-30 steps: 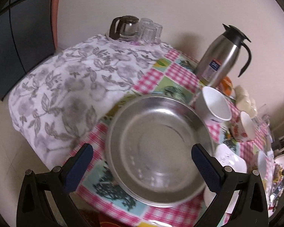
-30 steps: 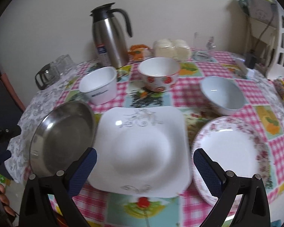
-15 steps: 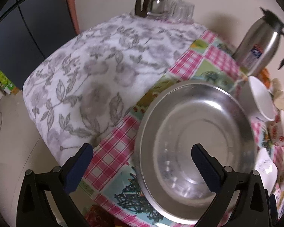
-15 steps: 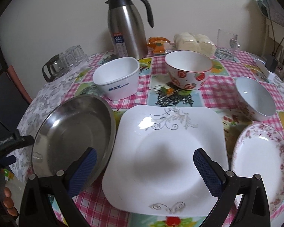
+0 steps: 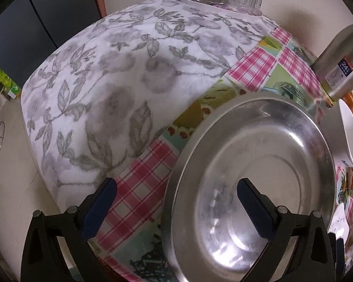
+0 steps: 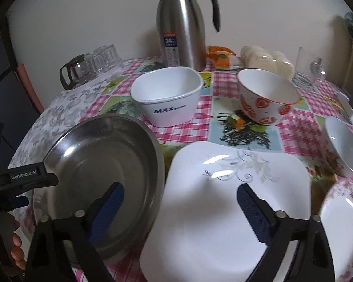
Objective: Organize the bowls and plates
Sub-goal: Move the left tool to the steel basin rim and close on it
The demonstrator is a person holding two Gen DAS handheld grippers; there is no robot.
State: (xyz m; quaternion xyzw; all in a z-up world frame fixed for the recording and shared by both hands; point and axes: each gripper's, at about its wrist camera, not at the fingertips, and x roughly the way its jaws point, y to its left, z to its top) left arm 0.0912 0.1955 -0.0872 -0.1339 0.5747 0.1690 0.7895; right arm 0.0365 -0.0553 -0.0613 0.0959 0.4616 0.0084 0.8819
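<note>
Plates and bowls lie spread over the checked tablecloth (image 6: 226, 87). Biggest is the steel pan (image 6: 101, 178), at the table's left edge beside the grey flowered cloth (image 5: 110, 75). Touching its right rim sits the square white plate (image 6: 214, 202), and a flower-rimmed plate (image 6: 343, 232) lies further right. Behind stand the white tub (image 6: 169, 98), the strawberry bowl (image 6: 268, 98) and a small white bowl (image 6: 343, 148), with the steel flask (image 6: 181, 28) at the wall. The left gripper (image 5: 176, 202) straddles the pan's near-left rim, one finger outside, one over the basin, jaws wide, just narrowing, not pressing. The right gripper (image 6: 180, 202) hangs over the seam between pan and square plate, jaws likewise wide, narrowing, holding nothing.
</note>
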